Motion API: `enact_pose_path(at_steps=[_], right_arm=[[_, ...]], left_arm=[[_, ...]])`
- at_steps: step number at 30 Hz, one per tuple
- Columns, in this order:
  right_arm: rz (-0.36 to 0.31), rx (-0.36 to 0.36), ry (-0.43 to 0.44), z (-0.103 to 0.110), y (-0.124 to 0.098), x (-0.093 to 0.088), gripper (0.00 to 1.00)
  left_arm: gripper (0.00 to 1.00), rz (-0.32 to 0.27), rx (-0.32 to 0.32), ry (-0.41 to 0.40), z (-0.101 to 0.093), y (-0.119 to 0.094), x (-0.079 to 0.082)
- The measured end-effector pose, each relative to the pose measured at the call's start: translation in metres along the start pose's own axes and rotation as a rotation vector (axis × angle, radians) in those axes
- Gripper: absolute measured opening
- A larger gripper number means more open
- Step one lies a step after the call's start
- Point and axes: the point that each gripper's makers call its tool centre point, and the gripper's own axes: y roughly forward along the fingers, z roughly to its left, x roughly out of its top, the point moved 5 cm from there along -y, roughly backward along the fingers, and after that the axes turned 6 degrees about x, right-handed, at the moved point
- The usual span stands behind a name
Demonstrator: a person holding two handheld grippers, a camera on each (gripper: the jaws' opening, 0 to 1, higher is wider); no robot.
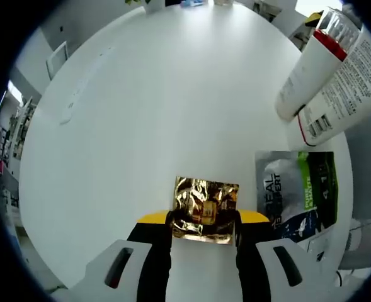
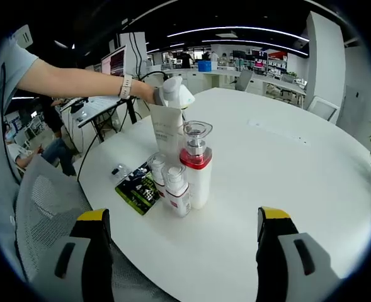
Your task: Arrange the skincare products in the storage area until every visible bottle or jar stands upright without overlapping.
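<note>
The gold foil packet [image 1: 205,216] sits pinched between the jaws of your left gripper [image 1: 204,228], at the near edge of the white round table [image 1: 160,94]; it is roughly square, crinkled, and held with its flat face toward the left gripper view, so it has no clear long axis. To its right lies the flat grey-and-green sachet [image 1: 298,192], face up on the table and well apart from the packet; in the right gripper view the same sachet [image 2: 138,187] lies just left of the standing group. That group counts four uprights — one tall white bottle with a red collar and clear cap [image 2: 196,168], two small clear-capped bottles [image 2: 177,190] just beside it on its near left, and one white pouch-like pack [image 2: 168,129] behind. In the left gripper view the tall bottle [image 1: 314,63] and a printed white tube or pack [image 1: 339,94] loom at the far right, their long axes slanting with the lens; whether they touch cannot be told. Your right gripper [image 2: 182,251] is spread wide and holds nothing, with the cluster straight ahead between its jaws and near — so it is the closer tool to the group, while the left carries the packet. A hand [image 2: 157,94] with a wristband reaches in from the left, toward the pouch top. Judged from this, the flat items are what remain to be stood up.
</note>
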Motion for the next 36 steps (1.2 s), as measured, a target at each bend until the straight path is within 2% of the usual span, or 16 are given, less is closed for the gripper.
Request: enact_pose_path(at_steps=[7,9,10,11,15,18,21,25,28,36], right_arm=[[-0.002,-0.005,-0.002,-0.003,-0.002,-0.001,0.97],[-0.003,-0.005,-0.003,-0.003,-0.002,-0.001,0.97],[-0.003,-0.003,-0.005,-0.003,-0.001,-0.001,0.97],[-0.003,-0.001,-0.005,-0.003,-0.001,-0.001,0.97],[-0.006,0.004,-0.011,-0.002,0.0,0.0,0.97],[-0.007,0.004,-0.01,-0.003,0.0,0.0,0.97],[-0.002,0.006,-0.011,-0.003,0.001,-0.001,0.97],[0.002,0.007,-0.006,-0.005,0.003,-0.003,0.97],[0.004,0.007,-0.001,-0.006,0.003,-0.004,0.97],[0.017,0.009,0.01,-0.006,0.003,-0.008,0.97]], left_arm=[[0.36,0.019,0.001,0.002,0.0,-0.001,-0.006],[0.28,0.013,0.002,-0.013,0.001,-0.004,-0.006],[0.18,0.009,0.009,-0.035,0.004,-0.006,-0.006],[0.16,0.009,0.01,-0.042,0.003,-0.007,-0.007],[0.24,0.024,0.018,-0.004,-0.005,-0.009,-0.008],[0.27,-0.001,0.025,-0.009,-0.01,-0.014,-0.002],[0.36,-0.009,0.035,0.014,-0.005,-0.014,-0.002],[0.42,-0.004,0.026,0.025,-0.005,-0.012,-0.003],[0.52,-0.001,0.026,0.04,-0.005,-0.01,-0.003],[0.54,0.017,-0.015,0.03,-0.003,-0.004,-0.007]])
